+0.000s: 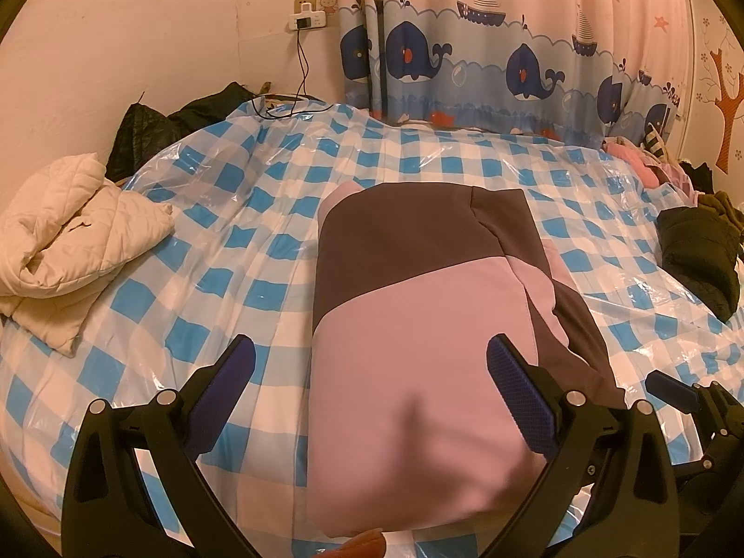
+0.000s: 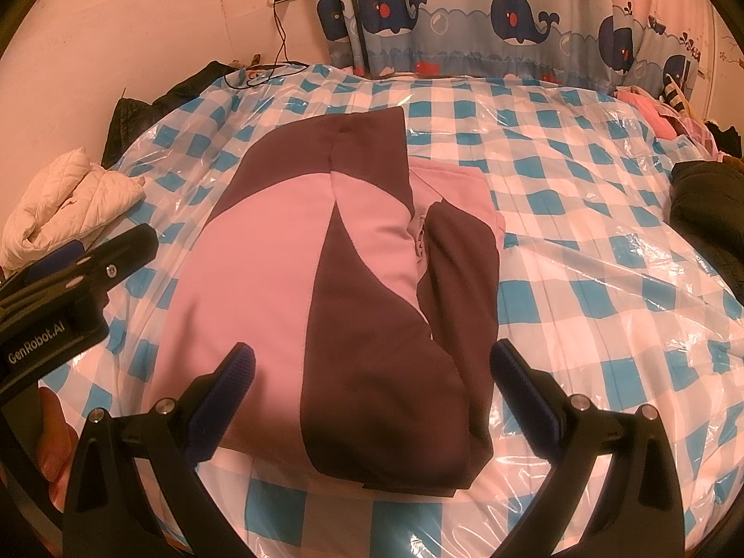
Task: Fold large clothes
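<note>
Garment: pink-and-brown sweatshirt (image 2: 335,279), lying mid-bed on the plastic-covered blue check sheet (image 2: 581,242), sides already folded in to a long strip. Your left gripper (image 1: 372,400) and right gripper (image 2: 372,400) both hang spread wide above its near end, gripping nothing. Remaining, likely: the lengthwise fold.

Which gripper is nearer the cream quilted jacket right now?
Left. The left gripper sits on the side of the pink and brown garment facing the cream quilted jacket; the right gripper is over the garment's opposite side.
</note>
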### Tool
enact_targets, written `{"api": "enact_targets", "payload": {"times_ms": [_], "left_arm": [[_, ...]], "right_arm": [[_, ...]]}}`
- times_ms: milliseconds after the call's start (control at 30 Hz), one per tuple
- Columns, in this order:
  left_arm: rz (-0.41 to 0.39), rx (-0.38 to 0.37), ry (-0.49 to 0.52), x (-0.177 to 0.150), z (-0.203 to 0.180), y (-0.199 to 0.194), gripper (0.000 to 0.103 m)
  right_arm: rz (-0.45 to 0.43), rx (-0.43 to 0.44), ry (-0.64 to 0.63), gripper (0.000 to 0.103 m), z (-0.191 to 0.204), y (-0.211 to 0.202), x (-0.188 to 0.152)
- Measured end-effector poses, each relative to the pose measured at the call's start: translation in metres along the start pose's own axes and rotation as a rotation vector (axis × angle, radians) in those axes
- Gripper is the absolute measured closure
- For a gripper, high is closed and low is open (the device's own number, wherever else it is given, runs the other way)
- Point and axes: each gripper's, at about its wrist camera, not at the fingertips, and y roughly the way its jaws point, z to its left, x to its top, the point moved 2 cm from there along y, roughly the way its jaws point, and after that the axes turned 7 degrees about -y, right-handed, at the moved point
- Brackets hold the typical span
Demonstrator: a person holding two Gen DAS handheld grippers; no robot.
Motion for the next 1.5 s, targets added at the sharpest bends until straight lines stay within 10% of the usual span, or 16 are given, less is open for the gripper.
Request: {"api": "enact_targets", "payload": {"times_ms": [967,1200,1500], "left_arm": [[0.02,-0.009,-0.009,-0.002,-0.009,0.007,0.008],[0.169,-0.2,-0.144,-0.008,0.007,0.034,0.008],[0.017,-0.085,-0.076,-0.01,0.006,0.018,0.009]], "right_arm": [[-0.002,0.002,0.002,0.007,0.002,0.001,0.003],[0.0,0.003,0.003,0.007,0.001,0.001,0.002],[-0.003,0.003,0.006,0.007,0.003,0.0,0.003]]}}
